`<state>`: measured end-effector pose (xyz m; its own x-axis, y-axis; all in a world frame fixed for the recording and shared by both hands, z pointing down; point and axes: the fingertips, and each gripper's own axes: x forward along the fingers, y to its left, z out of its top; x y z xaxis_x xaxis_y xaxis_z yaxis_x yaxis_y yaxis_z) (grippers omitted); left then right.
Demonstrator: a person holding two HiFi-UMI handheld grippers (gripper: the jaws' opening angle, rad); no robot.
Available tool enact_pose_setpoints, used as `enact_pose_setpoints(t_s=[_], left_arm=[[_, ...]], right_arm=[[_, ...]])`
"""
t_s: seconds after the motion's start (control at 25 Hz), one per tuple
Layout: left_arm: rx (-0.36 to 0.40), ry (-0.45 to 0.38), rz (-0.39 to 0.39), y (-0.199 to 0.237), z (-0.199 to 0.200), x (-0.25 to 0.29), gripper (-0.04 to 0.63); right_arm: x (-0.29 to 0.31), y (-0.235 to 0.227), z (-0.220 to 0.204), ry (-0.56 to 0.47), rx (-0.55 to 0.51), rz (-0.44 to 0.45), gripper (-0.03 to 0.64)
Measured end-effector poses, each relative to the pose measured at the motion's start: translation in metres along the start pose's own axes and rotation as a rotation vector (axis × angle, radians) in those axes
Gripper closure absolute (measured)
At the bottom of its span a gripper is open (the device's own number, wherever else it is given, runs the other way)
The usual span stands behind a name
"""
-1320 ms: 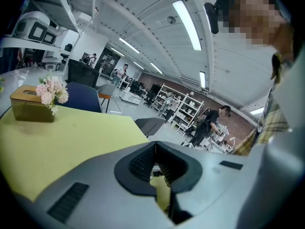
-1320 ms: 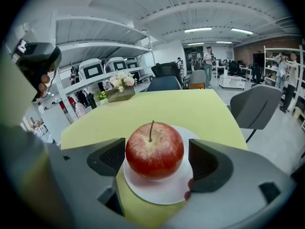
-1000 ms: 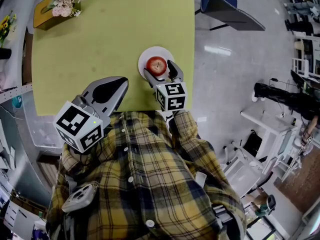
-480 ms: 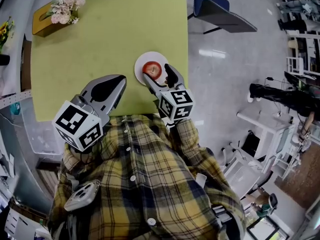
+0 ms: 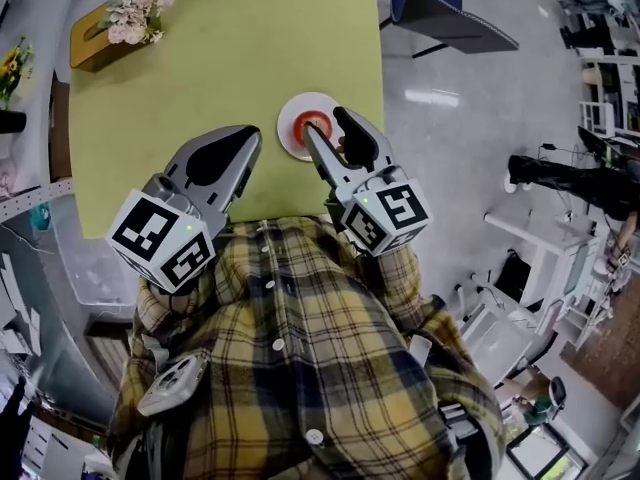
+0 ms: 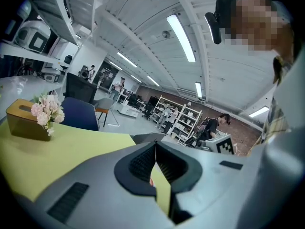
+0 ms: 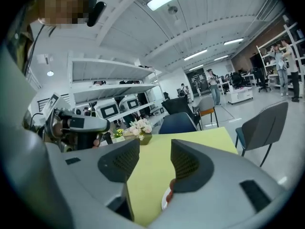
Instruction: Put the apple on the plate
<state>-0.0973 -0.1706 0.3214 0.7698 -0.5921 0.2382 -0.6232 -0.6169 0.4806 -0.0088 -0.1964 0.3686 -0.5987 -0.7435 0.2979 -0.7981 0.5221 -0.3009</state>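
A red apple (image 5: 312,125) lies on a small white plate (image 5: 289,115) near the right edge of the yellow-green table (image 5: 200,78). My right gripper (image 5: 326,123) hangs above and just nearer than the plate. Its jaws are closing with a clear gap and nothing between them. In the right gripper view (image 7: 155,145) the apple (image 7: 172,185) and plate (image 7: 165,200) peek out below the right finger. My left gripper (image 5: 250,136) hovers over the table's near edge, left of the plate, shut and empty, its pads meeting in the left gripper view (image 6: 155,145).
A tan box topped with pink flowers (image 5: 112,26) stands at the table's far left corner. A blue chair (image 5: 450,10) sits beyond the far right corner. The table's right edge runs close beside the plate. Shelving and people stand farther off.
My right gripper has lifted off the apple and drawn back toward me, its jaws narrower. The apple stays on the plate. The left gripper has risen a little.
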Motion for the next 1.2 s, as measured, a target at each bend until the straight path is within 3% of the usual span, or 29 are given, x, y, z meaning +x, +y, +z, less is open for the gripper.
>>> enact_pose_setpoints(t_s=[0.28, 0.4, 1.2], left_arm=[[0.027, -0.041, -0.016, -0.011, 0.018, 0.004, 0.586], [0.038, -0.056, -0.024, -0.017, 0.025, 0.003, 0.586], [0.052, -0.080, -0.008, -0.015, 0.027, 0.000, 0.586]], right_arm=[[-0.023, 0.015, 0.047, -0.082, 0.038, 0.032, 0.574], [-0.031, 0.019, 0.058, -0.112, 0.029, 0.028, 0.615], [-0.032, 0.028, 0.062, -0.102, 0.020, 0.053, 0.621]])
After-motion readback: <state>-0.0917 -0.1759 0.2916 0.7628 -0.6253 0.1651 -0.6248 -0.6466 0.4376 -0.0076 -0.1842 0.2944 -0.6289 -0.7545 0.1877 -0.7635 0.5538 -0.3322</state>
